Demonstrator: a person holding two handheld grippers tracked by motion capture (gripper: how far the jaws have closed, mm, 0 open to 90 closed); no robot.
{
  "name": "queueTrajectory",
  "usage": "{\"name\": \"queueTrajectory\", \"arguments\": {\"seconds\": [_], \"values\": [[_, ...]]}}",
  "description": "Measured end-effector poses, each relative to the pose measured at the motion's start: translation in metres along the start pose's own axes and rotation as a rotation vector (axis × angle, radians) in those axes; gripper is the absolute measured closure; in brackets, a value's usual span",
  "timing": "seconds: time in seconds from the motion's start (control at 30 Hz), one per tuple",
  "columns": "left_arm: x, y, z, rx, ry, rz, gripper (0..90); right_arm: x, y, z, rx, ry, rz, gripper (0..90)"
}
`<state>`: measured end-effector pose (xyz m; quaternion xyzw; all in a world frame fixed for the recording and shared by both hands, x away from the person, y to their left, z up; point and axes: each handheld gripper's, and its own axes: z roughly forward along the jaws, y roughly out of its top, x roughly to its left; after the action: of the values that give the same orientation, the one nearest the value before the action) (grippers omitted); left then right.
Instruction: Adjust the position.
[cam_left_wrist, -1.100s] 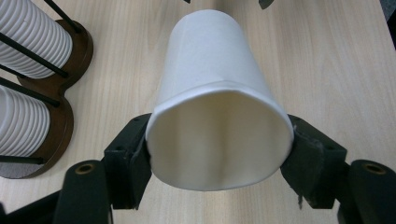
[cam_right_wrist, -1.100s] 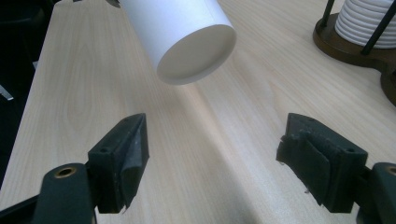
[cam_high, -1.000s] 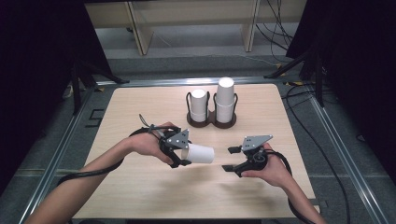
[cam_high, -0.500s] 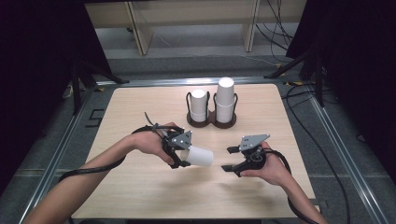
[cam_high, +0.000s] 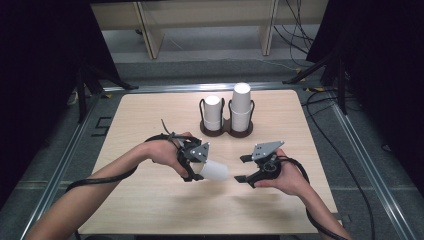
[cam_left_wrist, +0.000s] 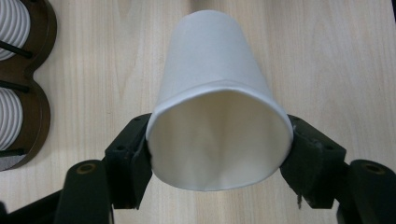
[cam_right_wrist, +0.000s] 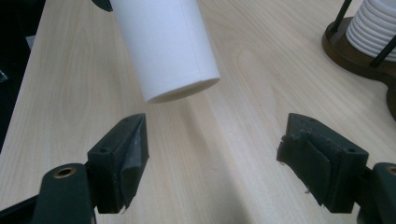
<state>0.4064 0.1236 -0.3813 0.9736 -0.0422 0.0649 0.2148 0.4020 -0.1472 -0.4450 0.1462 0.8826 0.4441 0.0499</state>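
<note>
White paper cup (cam_high: 214, 171) sits clamped at its rim in the left gripper (cam_high: 196, 165), lying on its side in the air over the pale wooden desk (cam_high: 150, 115). Its base points across at the right gripper (cam_high: 241, 169). In the left gripper view the fingers (cam_left_wrist: 135, 158) press on both sides of the cup's open mouth, squeezing the rim a little out of round. The right gripper hovers just beside the cup's base, fingers (cam_right_wrist: 123, 154) spread wide, nothing between them, and the cup hangs just ahead of them and apart. At the far side of the desk stands a dark two-bay holder (cam_high: 226, 131) with two stacks of white cups (cam_high: 241, 106), the right stack taller.
</note>
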Motion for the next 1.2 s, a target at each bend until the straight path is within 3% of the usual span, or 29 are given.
{"name": "queueTrajectory", "arguments": {"seconds": [0.73,0.8,0.83,0.9,0.93,1.07,1.1,1.2], "values": [[0.001,0.010,0.005,0.054,0.000,0.032,31.3,0.004,0.026,0.011,0.003,0.023,-0.061,22.7],[0.001,0.010,0.006,0.051,0.000,0.027,31.3,0.006,0.028,0.013,0.010,0.026,-0.047,22.7],[0.001,0.011,0.006,0.051,-0.001,0.026,31.2,0.005,0.029,0.015,0.004,0.031,-0.069,22.8],[0.001,0.012,0.006,0.055,-0.001,0.031,31.2,0.007,0.031,0.016,0.013,0.033,-0.056,22.8],[0.001,0.013,0.006,0.062,0.000,0.039,31.3,0.006,0.032,0.018,0.011,0.031,-0.085,22.7],[0.000,0.015,0.006,0.051,-0.004,0.036,31.2,0.007,0.036,0.023,0.015,0.045,-0.104,22.7],[-0.002,0.015,0.007,0.032,-0.007,0.015,31.3,0.009,0.037,0.023,0.021,0.042,-0.100,22.7],[-0.001,0.016,0.006,0.049,-0.004,0.041,31.3,0.011,0.039,0.027,0.032,0.045,-0.101,22.8]]}}
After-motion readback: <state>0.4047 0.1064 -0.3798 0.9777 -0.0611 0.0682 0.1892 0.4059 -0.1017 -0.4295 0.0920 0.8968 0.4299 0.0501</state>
